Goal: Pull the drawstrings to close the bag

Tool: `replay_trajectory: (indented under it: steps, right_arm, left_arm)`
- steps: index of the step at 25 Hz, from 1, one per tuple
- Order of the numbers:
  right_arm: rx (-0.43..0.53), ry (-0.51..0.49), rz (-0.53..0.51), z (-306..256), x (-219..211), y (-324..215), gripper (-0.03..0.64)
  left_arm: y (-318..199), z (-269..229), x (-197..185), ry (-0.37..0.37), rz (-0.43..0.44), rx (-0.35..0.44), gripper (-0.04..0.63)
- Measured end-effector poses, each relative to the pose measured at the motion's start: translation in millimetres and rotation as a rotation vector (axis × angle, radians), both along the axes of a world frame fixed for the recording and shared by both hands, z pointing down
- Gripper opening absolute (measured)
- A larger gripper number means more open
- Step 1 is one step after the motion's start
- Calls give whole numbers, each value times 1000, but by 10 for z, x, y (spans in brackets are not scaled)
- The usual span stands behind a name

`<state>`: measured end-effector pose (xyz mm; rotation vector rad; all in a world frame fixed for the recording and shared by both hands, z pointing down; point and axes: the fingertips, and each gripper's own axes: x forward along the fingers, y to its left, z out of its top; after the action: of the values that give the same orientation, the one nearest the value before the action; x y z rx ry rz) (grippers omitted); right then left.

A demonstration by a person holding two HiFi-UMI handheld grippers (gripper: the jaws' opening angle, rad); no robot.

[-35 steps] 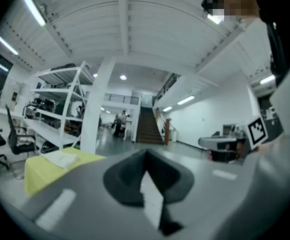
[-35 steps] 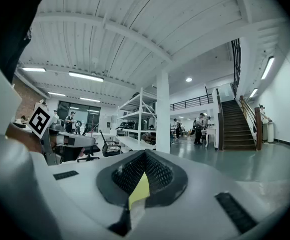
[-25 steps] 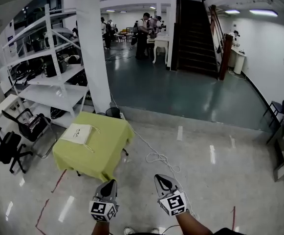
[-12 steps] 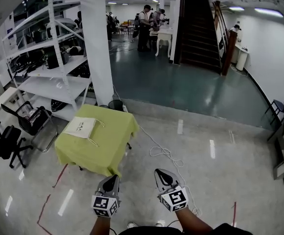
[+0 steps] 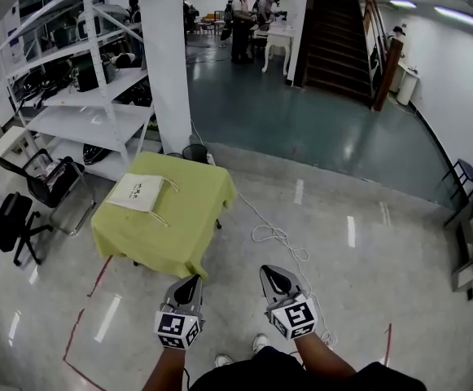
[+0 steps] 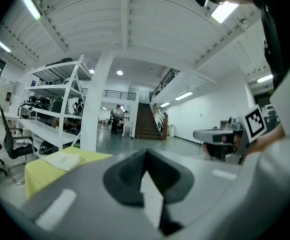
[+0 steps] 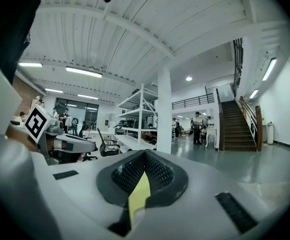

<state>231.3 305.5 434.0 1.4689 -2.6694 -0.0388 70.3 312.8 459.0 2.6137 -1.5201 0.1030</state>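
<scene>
Standing off from the work: task not begun, nothing gripped.

- Left gripper (image 5: 190, 283): low centre of the head view, jaws pressed together, nothing between them. Its own view shows the 2 pads meeting at the tip.
- Right gripper (image 5: 271, 275): just right of it, jaws likewise pressed together and empty. A yellow sliver shows in the notch under the tips in its own view, probably the surface beyond and not something pinched.
- Bag (image 5: 137, 194): flat, pale, lying on the yellow-draped surface (image 5: 191, 210), left of centre in the head view. Mouth looks open, judging by the slack strings.

Key relation: the bag lies up and to the left of both jaws, well apart from them, with bare floor (image 5: 244, 300) and the near edge of the surface between. The left gripper is the nearer of the 2. In the left gripper view the bag sits left of the jaws, so the approach runs forward and leftward.

Strings: 1 loops off the bag's upper right corner (image 5: 168, 183), and 1 trails off its lower right corner toward the near edge (image 5: 159, 217). That puts the mouth along the bag's right-hand side, running roughly top to bottom in the frame. The body looks nearly square, so I cannot call a long axis from here.

Judgement: both jaws must open before either string can be taken. The strings are thin and lie flat, so a pick-up may be fiddly.

Count: 1 bag, 2 strings visible, 1 surface, 2 grippers. Also 1 white cable (image 5: 273, 236) snaking on the floor right of the surface, a possible snag underfoot.
</scene>
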Motion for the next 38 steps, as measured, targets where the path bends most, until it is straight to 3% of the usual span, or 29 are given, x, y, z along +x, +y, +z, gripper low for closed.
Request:
replay_trajectory:
  steps: [4, 15, 20, 29, 38]
  right_arm:
    - [9, 41, -24, 9, -47, -148, -10]
    - [14, -4, -71, -28, 16, -1016, -10]
    - [19, 43, -114, -47, 5, -1387, -9]
    - [-8, 21, -194, 5, 121, -1963, -10]
    - [-67, 0, -231, 209, 56, -2343, -9]
  left_arm:
    - [-152, -18, -76, 2, -50, 20, 3]
    - [-855, -76, -85, -33, -129, 9, 3]
    - [-1153, -151, -56, -55, -187, 31, 3]
    - [-1654, -71, 7, -52, -279, 1, 3]
    - [-1962, 5, -65, -83, -310, -55, 3]
